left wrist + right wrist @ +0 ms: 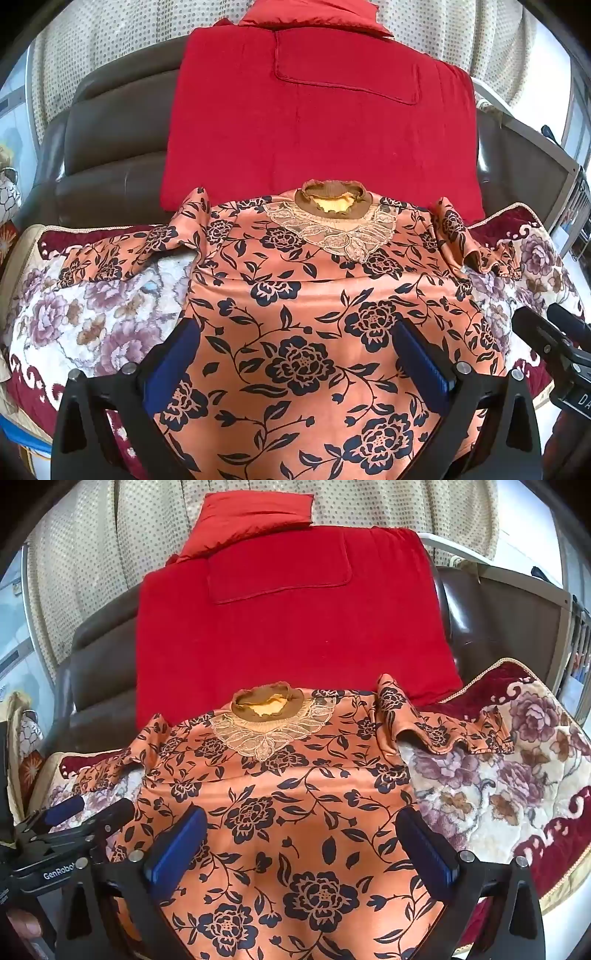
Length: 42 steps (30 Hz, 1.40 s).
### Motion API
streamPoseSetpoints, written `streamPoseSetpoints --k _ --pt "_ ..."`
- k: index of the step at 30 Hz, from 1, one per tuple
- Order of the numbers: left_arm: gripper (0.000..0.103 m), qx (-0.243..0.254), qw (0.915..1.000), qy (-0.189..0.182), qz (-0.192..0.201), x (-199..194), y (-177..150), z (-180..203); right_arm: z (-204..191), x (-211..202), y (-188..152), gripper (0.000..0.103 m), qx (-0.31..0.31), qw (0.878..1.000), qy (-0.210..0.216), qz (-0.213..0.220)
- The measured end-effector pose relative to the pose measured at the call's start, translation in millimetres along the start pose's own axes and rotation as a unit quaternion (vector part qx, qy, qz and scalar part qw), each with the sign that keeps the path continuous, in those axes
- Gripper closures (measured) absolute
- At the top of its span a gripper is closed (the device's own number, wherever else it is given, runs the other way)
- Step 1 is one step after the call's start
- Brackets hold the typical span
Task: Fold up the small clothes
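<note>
An orange top with dark flower print lies spread flat, front up, on a flowered blanket, its brown collar at the far end touching a red cloth that covers a dark brown sofa, and one sleeve lies out to each side. The left gripper hovers over the near part of the top with its blue pads wide apart and grasping nothing. The right gripper is just beside it on the right, also fully released above the same cloth, with nothing pressed between its pads.
</note>
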<state>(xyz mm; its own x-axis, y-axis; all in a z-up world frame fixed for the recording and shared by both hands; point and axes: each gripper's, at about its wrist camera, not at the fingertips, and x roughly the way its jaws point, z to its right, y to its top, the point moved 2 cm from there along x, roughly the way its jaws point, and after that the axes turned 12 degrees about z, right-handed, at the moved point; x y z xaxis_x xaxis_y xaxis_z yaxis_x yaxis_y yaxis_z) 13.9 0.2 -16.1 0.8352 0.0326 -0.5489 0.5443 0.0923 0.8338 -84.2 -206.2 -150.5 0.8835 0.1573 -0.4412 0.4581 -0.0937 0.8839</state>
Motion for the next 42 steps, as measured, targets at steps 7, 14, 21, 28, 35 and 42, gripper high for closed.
streamPoseSetpoints --k 7,14,21,28,35,42 --pt "0.000 0.000 1.0000 0.000 0.002 0.4 -1.3 0.6 -2.5 1.3 3.6 0.000 -0.004 1.000 -0.002 -0.001" --pt "0.000 0.009 0.9999 0.003 0.009 2.8 -2.5 1.5 -1.6 2.3 3.7 0.000 -0.007 1.000 -0.005 0.005" --pt "0.000 0.011 0.9999 0.005 0.008 4.3 -2.3 1.3 -2.1 3.7 3.5 0.000 -0.006 1.000 -0.004 0.008" --pt "0.000 0.022 0.9994 0.011 0.023 4.8 0.4 1.0 -2.9 4.7 4.7 0.000 0.000 1.000 0.000 0.008" --pt "0.000 0.027 0.9991 0.015 0.029 3.8 1.1 0.8 -4.1 8.7 3.6 0.000 0.005 1.000 0.002 -0.017" --pt "0.000 0.015 0.9998 0.007 0.014 10.9 1.5 -1.4 -0.5 16.9 0.0 0.000 0.011 0.999 0.010 -0.034"
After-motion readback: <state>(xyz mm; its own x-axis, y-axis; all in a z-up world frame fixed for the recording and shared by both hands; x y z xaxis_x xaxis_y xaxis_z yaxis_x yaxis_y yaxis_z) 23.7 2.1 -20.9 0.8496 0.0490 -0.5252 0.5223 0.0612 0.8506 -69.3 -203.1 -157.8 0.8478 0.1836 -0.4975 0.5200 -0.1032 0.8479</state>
